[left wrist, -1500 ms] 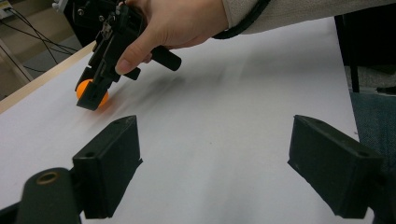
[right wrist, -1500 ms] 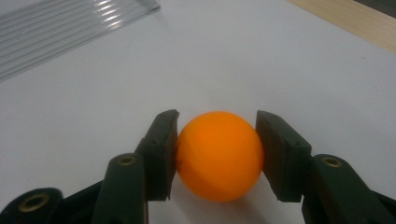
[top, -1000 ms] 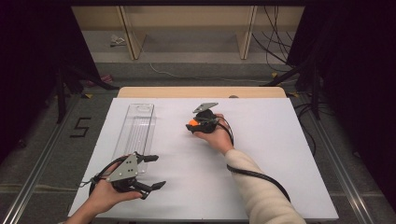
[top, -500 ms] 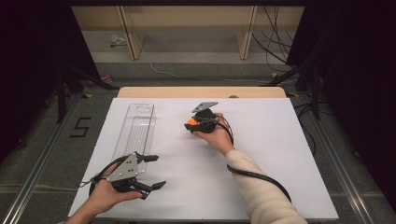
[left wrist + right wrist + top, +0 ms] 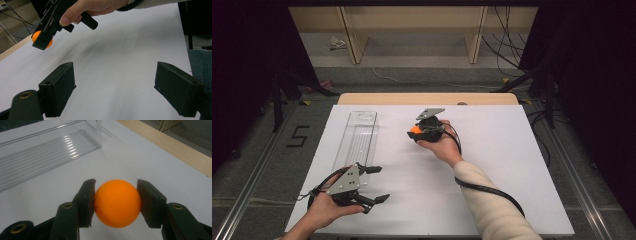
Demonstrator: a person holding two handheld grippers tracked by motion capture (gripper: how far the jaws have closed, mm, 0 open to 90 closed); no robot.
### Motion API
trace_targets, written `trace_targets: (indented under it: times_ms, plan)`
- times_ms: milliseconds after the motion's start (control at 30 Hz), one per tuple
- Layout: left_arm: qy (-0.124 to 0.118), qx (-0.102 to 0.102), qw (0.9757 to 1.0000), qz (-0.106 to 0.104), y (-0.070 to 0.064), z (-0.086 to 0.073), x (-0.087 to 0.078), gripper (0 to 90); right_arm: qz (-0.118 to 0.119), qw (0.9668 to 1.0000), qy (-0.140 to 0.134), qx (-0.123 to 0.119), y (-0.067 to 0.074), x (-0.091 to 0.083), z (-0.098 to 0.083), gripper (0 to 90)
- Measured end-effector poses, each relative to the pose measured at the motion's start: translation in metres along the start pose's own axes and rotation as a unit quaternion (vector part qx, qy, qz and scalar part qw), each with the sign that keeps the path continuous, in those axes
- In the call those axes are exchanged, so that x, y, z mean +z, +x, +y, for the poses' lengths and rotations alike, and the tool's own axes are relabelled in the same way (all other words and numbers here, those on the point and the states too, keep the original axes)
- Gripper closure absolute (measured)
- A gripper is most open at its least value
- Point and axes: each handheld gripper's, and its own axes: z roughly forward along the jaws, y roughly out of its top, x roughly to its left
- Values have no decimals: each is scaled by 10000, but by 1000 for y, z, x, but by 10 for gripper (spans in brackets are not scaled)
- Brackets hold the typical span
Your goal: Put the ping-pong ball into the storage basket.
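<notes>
Right gripper (image 5: 116,203) fingers (image 5: 86,203) clamp the orange ball (image 5: 116,203) at its equator, above the white counter (image 5: 492,165) near the clear tray (image 5: 357,140); ball looks light, smooth, thin-shelled, so grip gently across the widest part. Left gripper (image 5: 373,184) fingers spread, empty; its view shows the ball (image 5: 37,38) lifted off the counter, while the right gripper view shows both pads touching it.

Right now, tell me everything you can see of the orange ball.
The orange ball is a small, smooth, matte sphere, plastic by its look, plain apart from a tiny dark mark near its left pad. The right gripper is shut on it, one black pad pressing each side. It hangs a little above the white table, right of the clear tray, touching neither.
</notes>
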Motion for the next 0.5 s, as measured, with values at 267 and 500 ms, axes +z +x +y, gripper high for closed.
trace_targets:
  times_ms: [267, 500]
  plan:
    - [12, -1, 10000, 3, 0, 0, 0, 165, 9, 10000, -48, -47, 3, -3, 3, 512]
    - [15, -1, 10000, 4, 0, 0, 0, 165, 39, 10000, -53, -48, 5, -5, 4, 512]
